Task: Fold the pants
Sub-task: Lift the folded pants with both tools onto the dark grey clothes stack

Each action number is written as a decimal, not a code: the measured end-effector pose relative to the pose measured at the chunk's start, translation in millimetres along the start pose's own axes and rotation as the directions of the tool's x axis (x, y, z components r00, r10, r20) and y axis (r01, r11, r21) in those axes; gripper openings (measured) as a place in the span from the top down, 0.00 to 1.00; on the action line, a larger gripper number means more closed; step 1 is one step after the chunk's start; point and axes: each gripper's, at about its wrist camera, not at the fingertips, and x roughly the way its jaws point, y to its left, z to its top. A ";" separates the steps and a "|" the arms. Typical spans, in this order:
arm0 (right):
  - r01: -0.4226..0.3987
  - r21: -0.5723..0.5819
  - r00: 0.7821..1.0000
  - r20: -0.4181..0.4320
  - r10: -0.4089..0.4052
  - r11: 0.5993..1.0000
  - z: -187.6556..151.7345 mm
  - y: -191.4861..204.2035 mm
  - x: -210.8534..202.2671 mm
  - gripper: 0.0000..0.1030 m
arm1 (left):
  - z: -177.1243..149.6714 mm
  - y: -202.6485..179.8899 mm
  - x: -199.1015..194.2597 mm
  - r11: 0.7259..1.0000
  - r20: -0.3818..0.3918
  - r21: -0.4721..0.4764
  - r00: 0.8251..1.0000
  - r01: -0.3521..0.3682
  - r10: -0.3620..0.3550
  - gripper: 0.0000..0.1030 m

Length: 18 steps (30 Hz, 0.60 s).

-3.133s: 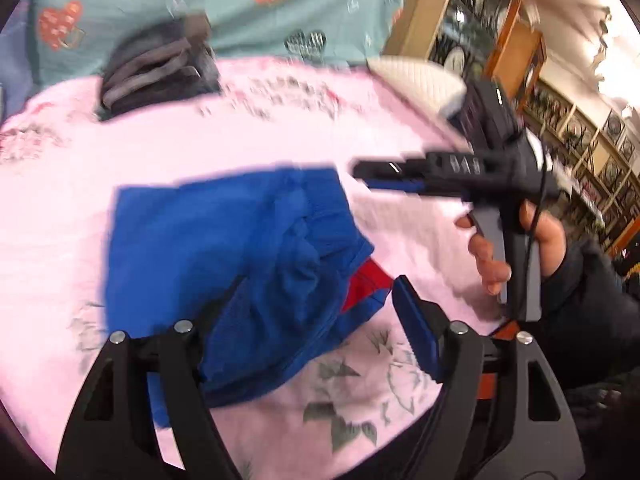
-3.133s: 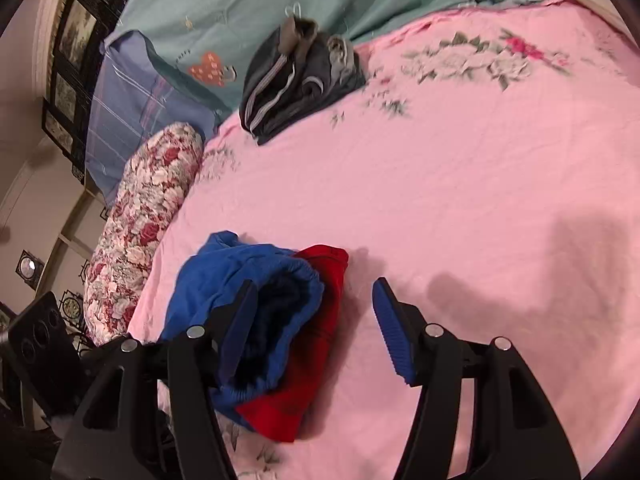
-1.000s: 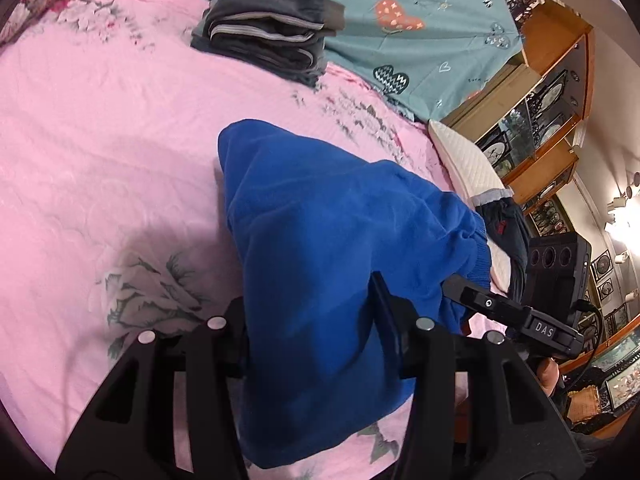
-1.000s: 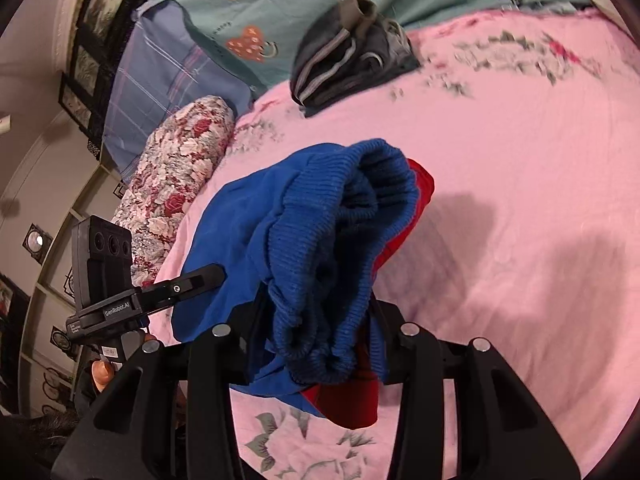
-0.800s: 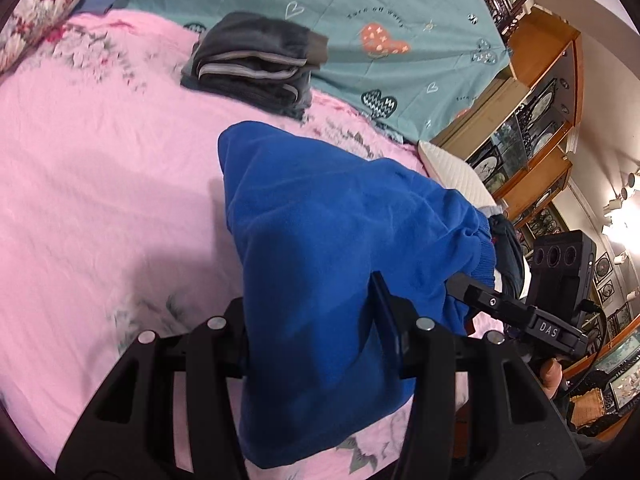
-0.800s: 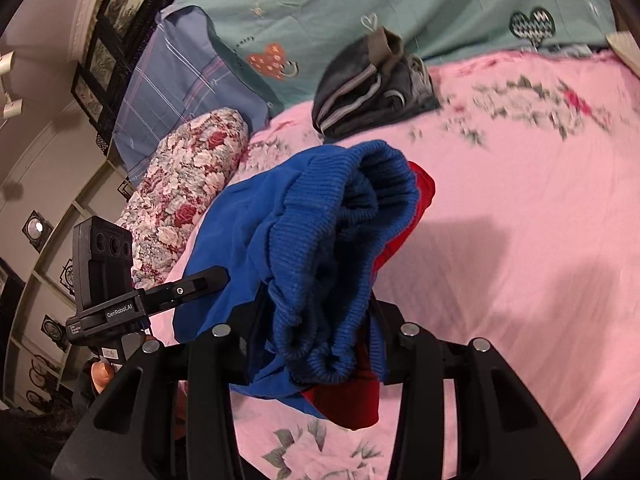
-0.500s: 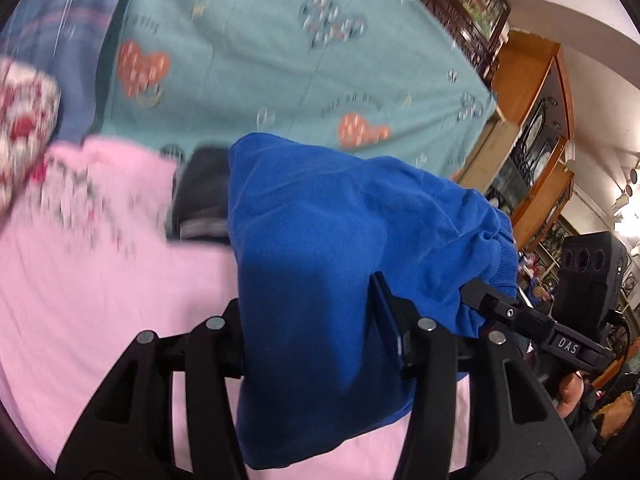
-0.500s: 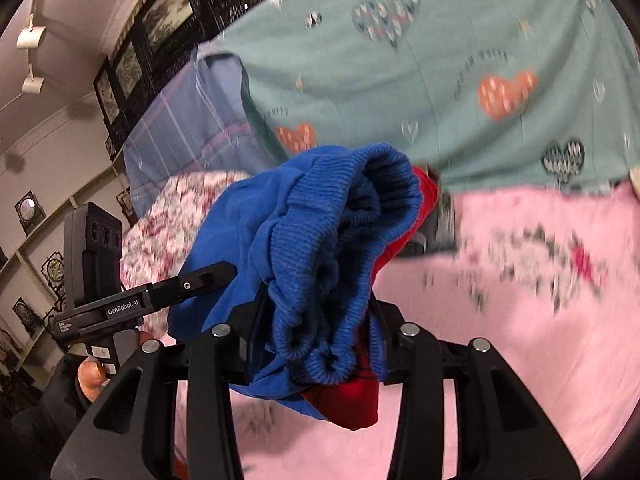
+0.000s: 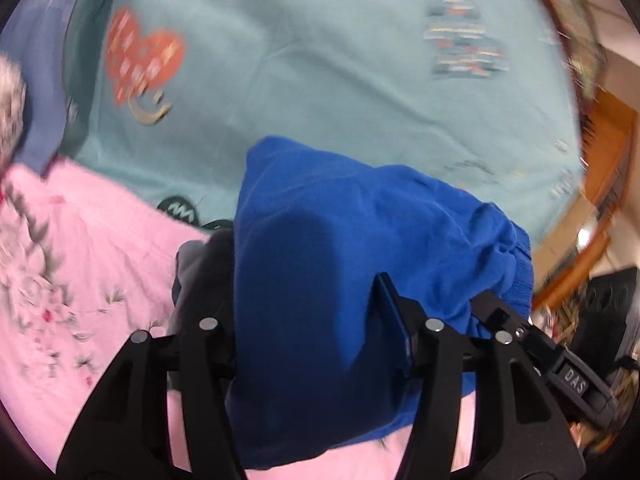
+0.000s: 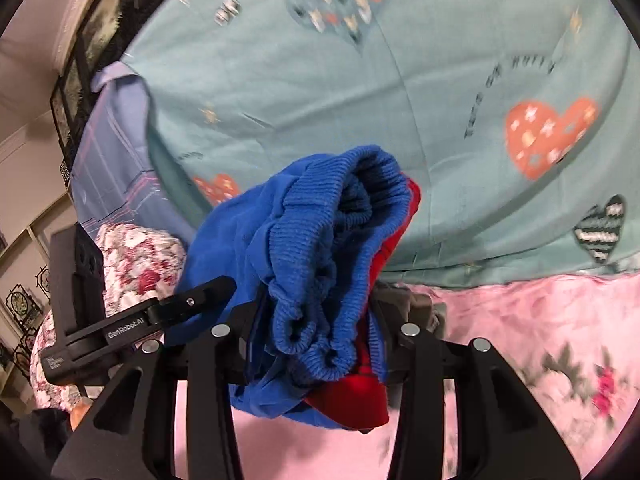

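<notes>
The folded blue pants [image 9: 340,264] with a red part [image 10: 352,396] are held up off the pink bed between both grippers. My left gripper [image 9: 308,316] is shut on one end of the bundle. My right gripper [image 10: 316,332] is shut on the ribbed waistband end [image 10: 320,240]. The right gripper also shows in the left wrist view [image 9: 568,372], and the left gripper in the right wrist view [image 10: 132,324]. A folded dark grey garment [image 9: 200,276] lies just behind the pants, mostly hidden.
The pink flowered bedsheet [image 9: 72,280] lies below. A teal sheet with hearts [image 10: 400,100] hangs close ahead. A flowered bolster [image 10: 136,256] and a blue plaid pillow [image 10: 116,152] lie at the left. Wooden shelving [image 9: 600,184] stands at the right.
Both grippers have carried the pants forward and up toward the teal sheet and the dark garment. The grip on the pants has not changed.
</notes>
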 end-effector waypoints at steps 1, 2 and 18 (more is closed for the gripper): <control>0.009 0.000 1.000 -0.008 -0.009 1.000 -1.6 -6.3 16.3 0.57 | 1.3 12.7 15.3 0.999 -0.011 -0.044 1.000 -0.016 0.015 0.40; 0.044 -0.006 0.999 -0.027 -0.044 0.999 -6.1 -14.6 36.9 0.53 | -0.2 25.1 29.3 0.996 -0.031 -0.085 0.999 -0.031 0.029 0.39; 0.121 -0.027 0.967 0.229 -0.112 0.992 1.9 -14.6 -15.4 0.20 | -1.3 25.9 -7.6 0.997 0.102 0.009 0.992 -0.079 0.078 0.10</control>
